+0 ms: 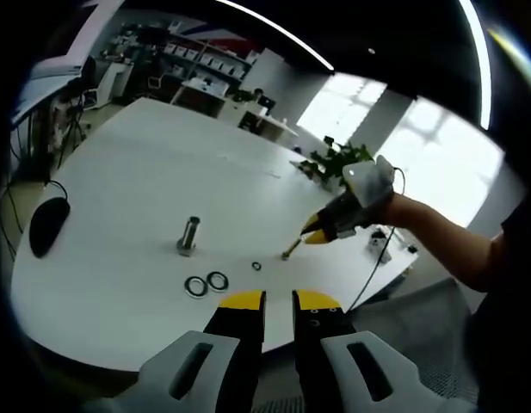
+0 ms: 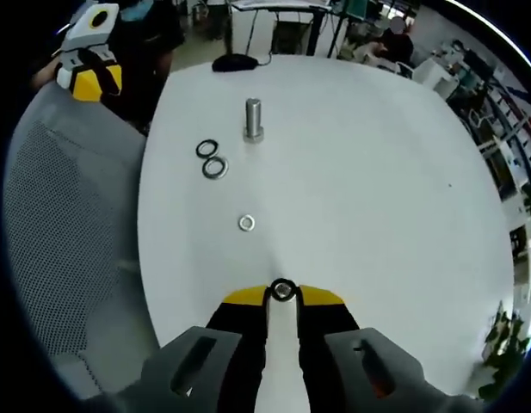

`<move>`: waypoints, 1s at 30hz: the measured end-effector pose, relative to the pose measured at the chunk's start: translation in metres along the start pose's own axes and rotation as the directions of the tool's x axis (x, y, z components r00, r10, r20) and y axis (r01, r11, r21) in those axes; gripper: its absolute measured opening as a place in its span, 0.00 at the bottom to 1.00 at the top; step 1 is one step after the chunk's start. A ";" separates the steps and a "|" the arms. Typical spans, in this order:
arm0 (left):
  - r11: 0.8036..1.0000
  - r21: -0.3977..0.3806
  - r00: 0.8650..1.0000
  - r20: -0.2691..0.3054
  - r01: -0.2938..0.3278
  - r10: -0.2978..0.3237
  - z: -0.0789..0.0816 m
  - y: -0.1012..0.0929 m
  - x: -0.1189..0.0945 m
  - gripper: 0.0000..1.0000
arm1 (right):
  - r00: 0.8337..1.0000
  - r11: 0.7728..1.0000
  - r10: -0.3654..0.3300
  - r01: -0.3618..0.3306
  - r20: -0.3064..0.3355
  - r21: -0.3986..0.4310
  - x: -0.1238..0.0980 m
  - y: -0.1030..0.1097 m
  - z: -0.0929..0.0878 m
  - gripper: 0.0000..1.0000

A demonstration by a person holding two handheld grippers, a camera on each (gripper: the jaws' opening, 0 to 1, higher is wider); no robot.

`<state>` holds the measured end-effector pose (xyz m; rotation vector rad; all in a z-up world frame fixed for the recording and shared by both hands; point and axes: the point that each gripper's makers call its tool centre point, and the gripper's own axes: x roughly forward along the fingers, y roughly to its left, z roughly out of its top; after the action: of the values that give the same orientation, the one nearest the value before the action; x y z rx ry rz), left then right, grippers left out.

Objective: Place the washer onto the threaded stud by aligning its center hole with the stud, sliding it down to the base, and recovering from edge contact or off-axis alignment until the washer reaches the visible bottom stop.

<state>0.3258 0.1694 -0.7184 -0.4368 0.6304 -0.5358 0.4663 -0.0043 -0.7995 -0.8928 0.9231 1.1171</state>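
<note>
jaws pinching round metal washer (image 2: 283, 290) – upright threaded stud (image 2: 253, 119)

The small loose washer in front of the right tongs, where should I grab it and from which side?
The small washer lies flat on the white table, apart from the two dark rings. Probably best to come straight down and pinch across its outer rim, since flat on the surface it offers no side face to grip.
</note>
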 end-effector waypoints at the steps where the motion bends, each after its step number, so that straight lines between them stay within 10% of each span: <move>1: 1.000 0.000 1.000 0.000 0.000 0.000 0.000 0.000 0.000 0.10 | 1.000 1.000 0.001 -0.001 -0.003 0.000 0.000 0.000 -0.001 0.13; 30: 1.000 -0.007 1.000 -0.012 -0.003 0.003 -0.002 0.001 0.000 0.10 | 0.996 0.998 0.063 -0.064 -0.070 -0.010 0.034 0.003 -0.013 0.13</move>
<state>0.3249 0.1699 -0.7209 -0.4393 0.6448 -0.5338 0.4677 -0.0043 -0.8354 -0.9225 1.0095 1.1528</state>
